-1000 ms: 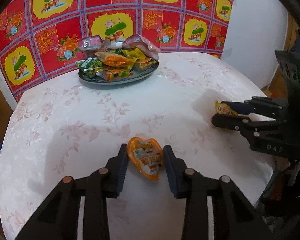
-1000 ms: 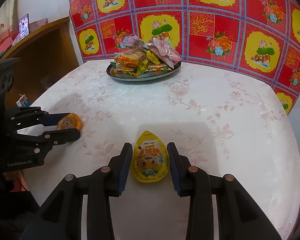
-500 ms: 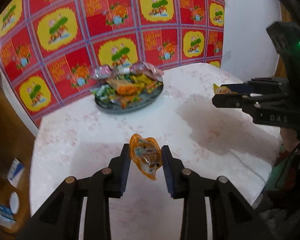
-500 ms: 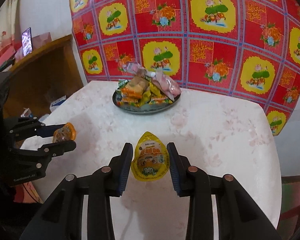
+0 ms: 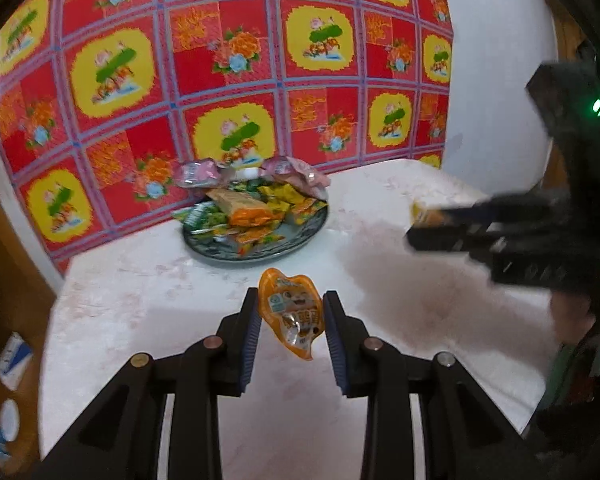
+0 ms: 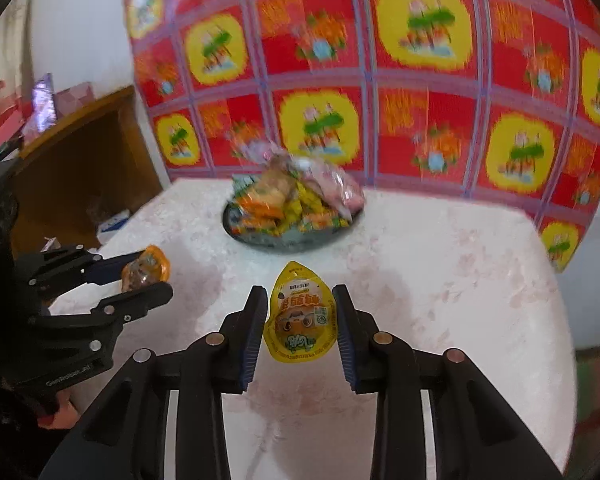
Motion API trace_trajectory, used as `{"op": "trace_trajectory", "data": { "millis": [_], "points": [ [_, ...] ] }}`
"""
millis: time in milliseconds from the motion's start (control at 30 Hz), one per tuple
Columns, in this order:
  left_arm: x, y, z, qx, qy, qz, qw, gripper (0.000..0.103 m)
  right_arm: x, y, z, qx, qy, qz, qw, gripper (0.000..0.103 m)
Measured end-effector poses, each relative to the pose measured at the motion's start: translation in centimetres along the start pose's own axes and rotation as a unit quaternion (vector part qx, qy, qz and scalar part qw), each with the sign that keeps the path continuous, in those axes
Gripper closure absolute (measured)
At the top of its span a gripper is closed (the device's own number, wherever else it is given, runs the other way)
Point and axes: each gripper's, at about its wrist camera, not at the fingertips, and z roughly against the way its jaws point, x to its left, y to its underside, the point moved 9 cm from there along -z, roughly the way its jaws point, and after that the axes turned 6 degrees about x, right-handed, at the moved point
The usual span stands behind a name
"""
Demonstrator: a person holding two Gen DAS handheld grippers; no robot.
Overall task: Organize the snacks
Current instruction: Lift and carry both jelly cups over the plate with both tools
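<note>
Orange jelly pack (image 5: pixel 291 316) pinched in the left gripper (image 5: pixel 289 330), clear of the table (image 5: pixel 140 300), long axis along the fingers, narrow tip sagging back toward the camera; the heaped snack plate (image 5: pixel 260 250) lies ahead, so delivery remains. Right view: the right gripper (image 6: pixel 300 330), jaws just narrowed, clamps the yellow jelly pack (image 6: pixel 300 320), pointed end forward toward the plate, also unplaced.
</note>
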Motion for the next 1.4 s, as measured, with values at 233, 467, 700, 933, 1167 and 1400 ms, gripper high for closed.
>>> {"op": "trace_trajectory", "data": {
  "millis": [233, 467, 700, 933, 1167, 1400],
  "points": [
    [0.6, 2.9, -3.1, 0.099, 0.015, 0.068, 0.9927, 0.07, 0.9, 3.4, -3.0, 0.079, 0.034, 0.027, 0.996, 0.07],
    [0.7, 4.0, -3.2, 0.092, -0.005, 0.053, 0.9944, 0.067, 0.9, 4.2, -4.1, 0.094, 0.06, 0.042, 0.993, 0.069],
    [1.1, 3.7, -3.5, 0.09, 0.002, 0.056, 0.9944, 0.065, 1.3, 4.0, -4.6, 0.081, 0.06, 0.05, 0.994, 0.069],
    [1.2, 3.7, -3.5, 0.089, 0.0, 0.059, 0.9943, 0.071, 1.8, 3.6, -4.8, 0.066, 0.043, 0.049, 0.996, 0.073],
    [1.3, 3.8, -3.2, 0.095, -0.006, 0.056, 0.9939, 0.075, 3.6, 2.2, -5.2, 0.062, 0.027, 0.075, 0.995, 0.074],
    [3.0, 2.2, -0.7, 0.071, -0.036, 0.043, 0.9959, 0.075, 4.8, -0.7, -4.5, 0.017, -0.006, 0.077, 0.997, 0.074]
  ]
}}
